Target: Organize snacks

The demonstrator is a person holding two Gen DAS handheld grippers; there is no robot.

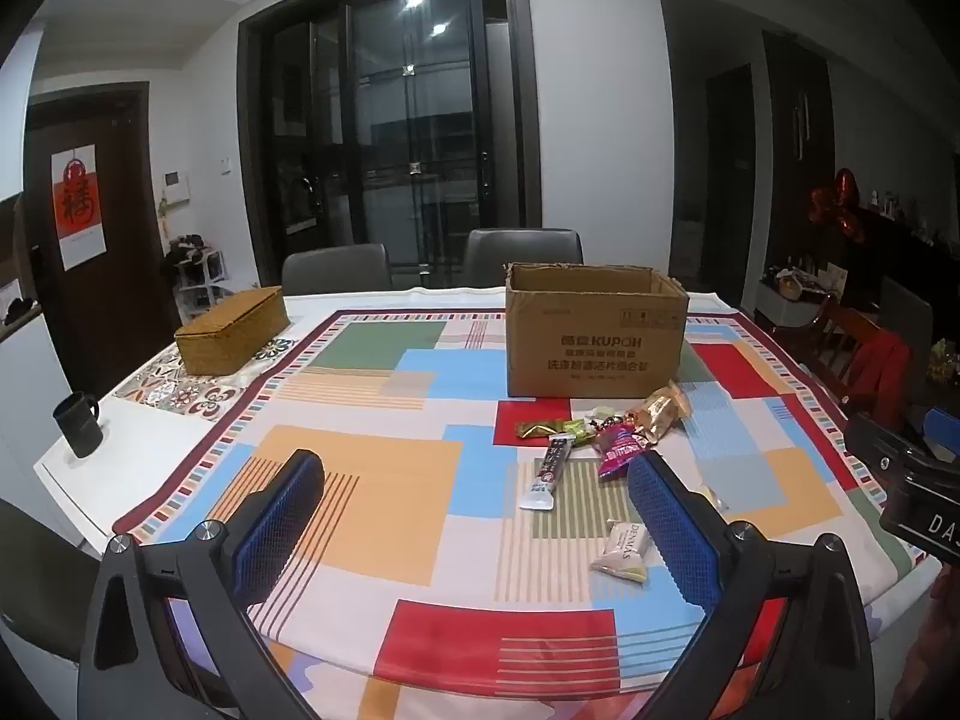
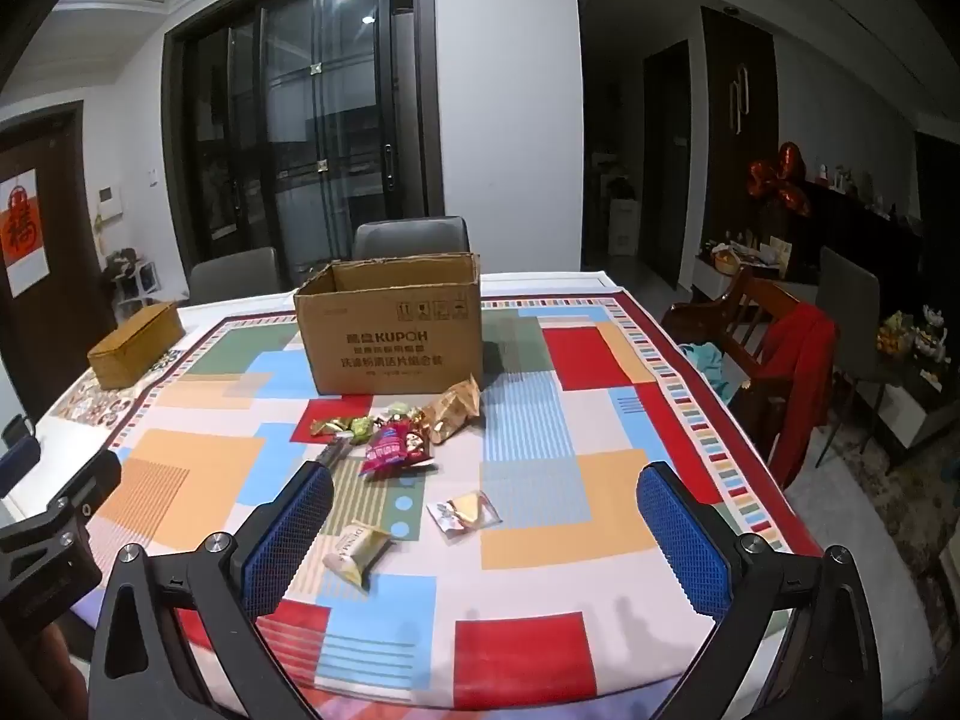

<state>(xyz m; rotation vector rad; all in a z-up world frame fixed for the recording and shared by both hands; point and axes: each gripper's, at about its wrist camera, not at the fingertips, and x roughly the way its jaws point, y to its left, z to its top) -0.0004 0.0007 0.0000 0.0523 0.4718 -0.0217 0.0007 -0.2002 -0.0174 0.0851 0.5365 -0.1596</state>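
An open cardboard box [image 1: 594,339] [image 2: 393,330] stands at the far middle of the table. In front of it lies a heap of snack packets: a gold bag [image 1: 663,411] [image 2: 456,408], a pink packet [image 1: 621,450] [image 2: 393,450], a long dark stick packet [image 1: 549,471]. Nearer lie a white DENMAS packet [image 1: 624,552] [image 2: 357,552] and a small clear packet [image 2: 465,513]. My left gripper [image 1: 474,525] is open and empty above the cloth. My right gripper [image 2: 486,534] is open and empty, the loose packets between its fingers in view.
A woven lidded basket [image 1: 231,330] [image 2: 135,345] sits at the far left. A black mug [image 1: 78,423] stands on the bare left table edge. Grey chairs [image 1: 522,255] stand behind the table, a wooden chair with red cloth [image 2: 780,354] at the right.
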